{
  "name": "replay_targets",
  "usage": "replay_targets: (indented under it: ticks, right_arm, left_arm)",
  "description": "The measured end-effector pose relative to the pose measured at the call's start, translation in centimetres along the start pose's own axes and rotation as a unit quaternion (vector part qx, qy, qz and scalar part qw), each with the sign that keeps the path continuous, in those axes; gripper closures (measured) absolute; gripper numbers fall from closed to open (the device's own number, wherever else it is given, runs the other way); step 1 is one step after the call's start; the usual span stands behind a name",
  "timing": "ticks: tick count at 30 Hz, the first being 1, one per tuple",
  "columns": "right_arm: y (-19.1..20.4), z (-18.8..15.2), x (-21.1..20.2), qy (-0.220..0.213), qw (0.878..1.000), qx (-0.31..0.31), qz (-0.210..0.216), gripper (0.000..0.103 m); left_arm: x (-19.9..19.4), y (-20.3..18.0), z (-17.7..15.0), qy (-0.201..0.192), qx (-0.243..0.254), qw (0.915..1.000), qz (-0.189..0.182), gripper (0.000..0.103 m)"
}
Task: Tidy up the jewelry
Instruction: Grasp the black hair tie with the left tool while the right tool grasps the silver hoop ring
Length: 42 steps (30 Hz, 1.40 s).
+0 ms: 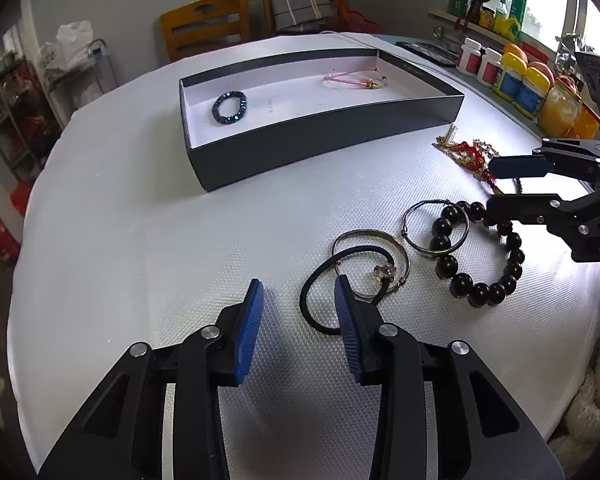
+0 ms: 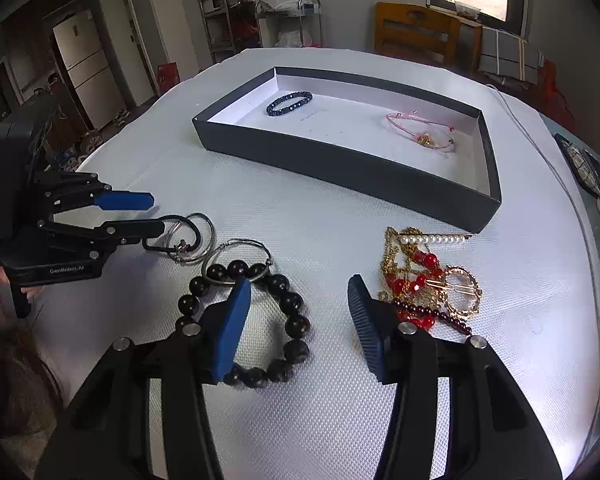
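A dark shallow box (image 1: 320,136) (image 2: 340,172) at the back of the white table holds a blue bead bracelet (image 1: 229,107) (image 2: 289,103) and a pink cord bracelet (image 1: 354,80) (image 2: 420,132). My left gripper (image 1: 299,292) (image 2: 156,214) is open, low over a black hair tie (image 1: 306,300) (image 2: 196,232) and a silver bangle (image 1: 364,233). The tie's left edge lies between the pads, untouched. My right gripper (image 2: 298,292) (image 1: 492,186) is open over a black bead bracelet (image 2: 296,324) (image 1: 460,282). Its left finger covers some beads. A thin silver hoop (image 2: 242,242) overlaps that bracelet.
A tangle of gold chain and red beads (image 2: 420,280) (image 1: 472,156) with a pearl clip (image 2: 432,239) lies right of the right gripper. Bottles and jars (image 1: 516,84) line the table's right side. A thin cable (image 2: 540,152) runs past the box. A wooden chair (image 1: 208,28) stands behind.
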State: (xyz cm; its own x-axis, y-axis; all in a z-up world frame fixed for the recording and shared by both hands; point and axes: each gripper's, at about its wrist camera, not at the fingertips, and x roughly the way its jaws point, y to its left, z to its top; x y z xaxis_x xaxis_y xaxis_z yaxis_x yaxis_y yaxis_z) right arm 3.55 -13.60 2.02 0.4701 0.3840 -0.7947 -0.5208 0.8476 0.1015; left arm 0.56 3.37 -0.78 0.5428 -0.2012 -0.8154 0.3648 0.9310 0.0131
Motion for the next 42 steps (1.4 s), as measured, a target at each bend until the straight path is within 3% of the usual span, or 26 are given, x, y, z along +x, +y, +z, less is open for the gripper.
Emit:
replay_targets:
  ticks: [3, 10, 14, 24, 26, 28, 29, 36, 42]
  right_arm:
    - [0.4, 0.8, 0.7, 0.000, 1.000, 0.006, 0.006, 0.066]
    - [1.5, 2.3, 2.4, 0.013, 1.000, -0.010, 0.012, 0.077]
    - [1.5, 2.4, 3.4, 0.034, 0.999, -0.005, 0.016, 0.084]
    - [2.3, 2.7, 4.5, 0.079, 0.997, -0.023, 0.016, 0.086]
    - [2.5, 2.7, 4.6, 0.083, 0.996, -0.033, 0.009, 0.094]
    - [2.7, 2.7, 4.6, 0.082, 0.996, -0.044, 0.002, 0.096]
    - [2.7, 2.6, 4.5, 0.081, 0.996, -0.047, 0.002, 0.097]
    - [2.6, 2.6, 2.9, 0.047, 0.998, -0.039, 0.016, 0.098]
    - [1.9, 3.1, 1.1, 0.015, 0.999, -0.031, 0.004, 0.098]
  left_arm:
    - [0.1, -0.3, -0.1, 0.000, 0.005, 1.0000, -0.006, 0.076]
    - [0.0, -0.5, -0.5, 0.001, 0.020, 0.9998, 0.003, 0.086]
    - [0.0, -0.4, -0.6, -0.001, 0.022, 0.9998, 0.001, 0.088]
    - [0.2, -0.4, -0.4, -0.005, 0.028, 0.9996, -0.001, 0.089]
    - [0.2, -0.4, -0.3, -0.005, 0.029, 0.9996, -0.001, 0.089]
    - [0.2, -0.4, -0.3, -0.006, 0.029, 0.9996, 0.000, 0.092]
    - [0.2, -0.3, -0.3, -0.006, 0.030, 0.9995, 0.000, 0.099]
    - [-0.3, -0.3, -0.1, -0.014, 0.033, 0.9993, -0.012, 0.100]
    - [-1.8, -0.2, 0.5, -0.034, 0.034, 0.9988, -0.007, 0.100]
